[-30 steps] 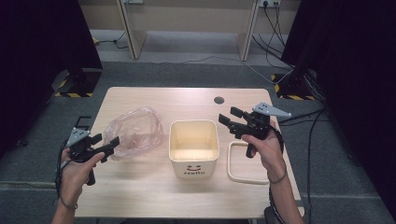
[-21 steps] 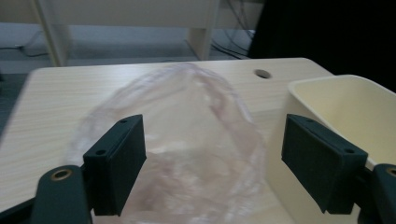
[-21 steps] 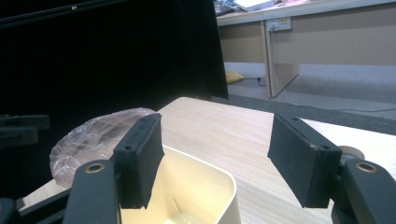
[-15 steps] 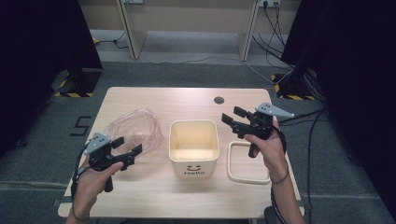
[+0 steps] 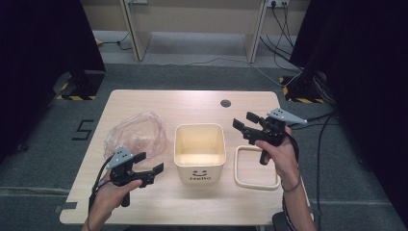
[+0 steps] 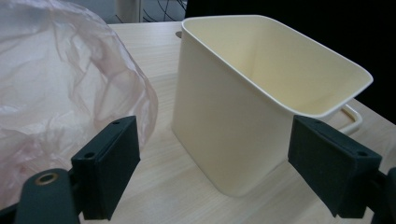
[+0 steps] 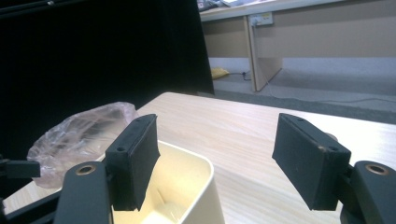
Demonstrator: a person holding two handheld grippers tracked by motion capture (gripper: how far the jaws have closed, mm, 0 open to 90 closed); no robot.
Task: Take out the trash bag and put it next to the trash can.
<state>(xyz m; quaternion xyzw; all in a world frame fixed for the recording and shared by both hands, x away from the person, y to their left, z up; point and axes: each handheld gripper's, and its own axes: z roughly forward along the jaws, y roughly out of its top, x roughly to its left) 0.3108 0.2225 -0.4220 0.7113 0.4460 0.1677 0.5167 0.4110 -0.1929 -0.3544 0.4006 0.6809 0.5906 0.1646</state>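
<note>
A cream bin (image 5: pixel 199 151) with a smiley and "Hello" on its front stands upright in the middle of the table. Left of it lies a crumpled clear pinkish plastic bag (image 5: pixel 137 134). My left gripper (image 5: pixel 150 162) hovers near the front edge, just left of the bin and in front of the bag. Its jaws have just been opening and hold nothing. In the left gripper view the bin (image 6: pixel 261 93) stands ahead, with the bag (image 6: pixel 60 93) to the left. My right gripper (image 5: pixel 244 121) hangs above the bin's right rim; its jaws have also just been opening, with nothing between them.
A cream rectangular frame (image 5: pixel 256 167) lies flat right of the bin, under my right hand. A dark round hole (image 5: pixel 225 103) sits in the wooden table (image 5: pixel 192 103) near its far edge. Cables and desk legs stand on the floor beyond.
My left gripper has moved right along the table's front, from beside the bag to close by the bin, and its jaws stand wider. The right gripper has hardly moved.
</note>
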